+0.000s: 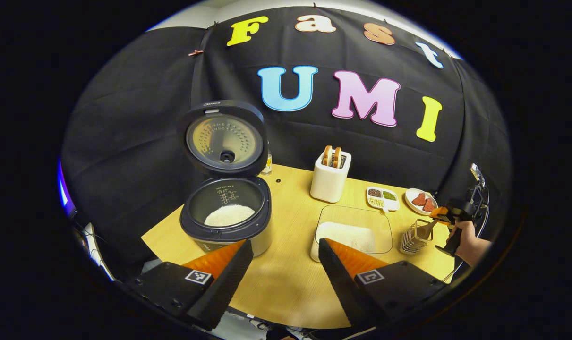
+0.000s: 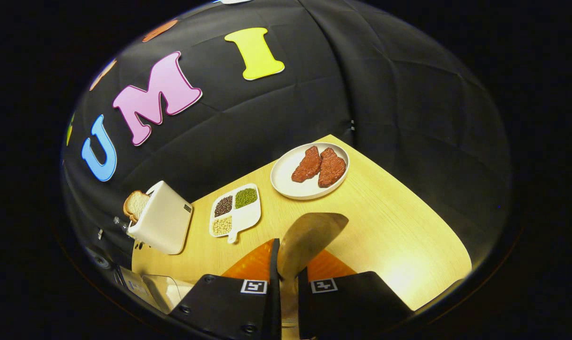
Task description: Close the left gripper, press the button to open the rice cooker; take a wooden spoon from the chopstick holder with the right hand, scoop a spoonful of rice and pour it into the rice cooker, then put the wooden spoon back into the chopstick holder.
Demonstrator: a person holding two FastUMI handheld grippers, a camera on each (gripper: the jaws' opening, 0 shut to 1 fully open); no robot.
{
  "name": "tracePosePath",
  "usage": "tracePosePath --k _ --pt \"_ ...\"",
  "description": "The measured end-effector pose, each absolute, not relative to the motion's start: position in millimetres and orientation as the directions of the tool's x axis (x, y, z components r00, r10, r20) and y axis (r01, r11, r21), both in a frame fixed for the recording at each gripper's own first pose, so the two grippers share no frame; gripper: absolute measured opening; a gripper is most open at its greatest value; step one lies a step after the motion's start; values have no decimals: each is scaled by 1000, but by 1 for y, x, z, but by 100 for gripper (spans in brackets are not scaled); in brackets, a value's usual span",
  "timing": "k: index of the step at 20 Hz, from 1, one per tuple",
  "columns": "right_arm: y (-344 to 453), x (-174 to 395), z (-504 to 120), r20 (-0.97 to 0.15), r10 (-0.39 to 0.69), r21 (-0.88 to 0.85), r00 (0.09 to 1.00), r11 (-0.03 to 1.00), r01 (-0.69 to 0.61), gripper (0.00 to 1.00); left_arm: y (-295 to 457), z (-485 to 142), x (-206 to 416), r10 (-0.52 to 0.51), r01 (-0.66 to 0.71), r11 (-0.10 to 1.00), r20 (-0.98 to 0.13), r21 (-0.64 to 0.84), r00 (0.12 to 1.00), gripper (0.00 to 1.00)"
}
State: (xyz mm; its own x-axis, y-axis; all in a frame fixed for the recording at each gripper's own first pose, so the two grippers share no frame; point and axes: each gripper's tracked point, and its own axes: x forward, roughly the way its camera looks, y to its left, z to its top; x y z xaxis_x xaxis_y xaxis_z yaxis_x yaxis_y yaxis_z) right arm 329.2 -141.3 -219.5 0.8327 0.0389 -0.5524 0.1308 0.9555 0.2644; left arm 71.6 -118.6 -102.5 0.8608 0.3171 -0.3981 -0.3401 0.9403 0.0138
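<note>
Gripping the wooden spoon (image 2: 309, 236), the right tool (image 2: 287, 264) is clenched; the left tool (image 1: 286, 255) gapes; lid (image 1: 224, 139) logo unreadable.

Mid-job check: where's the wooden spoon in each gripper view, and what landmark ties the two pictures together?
Left gripper view: the wooden spoon is at far right, over the chopstick holder, at the right gripper.
Right gripper view: bottom centre, bowl up, clamped between that gripper's fingers.
Shared landmark: the white toaster.

Rice cooker (image 1: 226, 208) open, rice inside. Left gripper (image 1: 286, 264) spread wide above desk (image 1: 286, 278). Right gripper (image 1: 438, 215) at chopstick holder (image 1: 415, 238).
</note>
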Motion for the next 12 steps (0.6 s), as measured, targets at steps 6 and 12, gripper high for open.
tracePosePath --k 6,12 --pt "-133 326 -181 -468 23 239 883 966 101 16 -109 -96 70 292 -309 951 -373 14 881 96" --pt "-128 316 -138 -400 -24 217 916 969 120 16 -84 -89 66 267 -296 955 -341 -34 901 96"
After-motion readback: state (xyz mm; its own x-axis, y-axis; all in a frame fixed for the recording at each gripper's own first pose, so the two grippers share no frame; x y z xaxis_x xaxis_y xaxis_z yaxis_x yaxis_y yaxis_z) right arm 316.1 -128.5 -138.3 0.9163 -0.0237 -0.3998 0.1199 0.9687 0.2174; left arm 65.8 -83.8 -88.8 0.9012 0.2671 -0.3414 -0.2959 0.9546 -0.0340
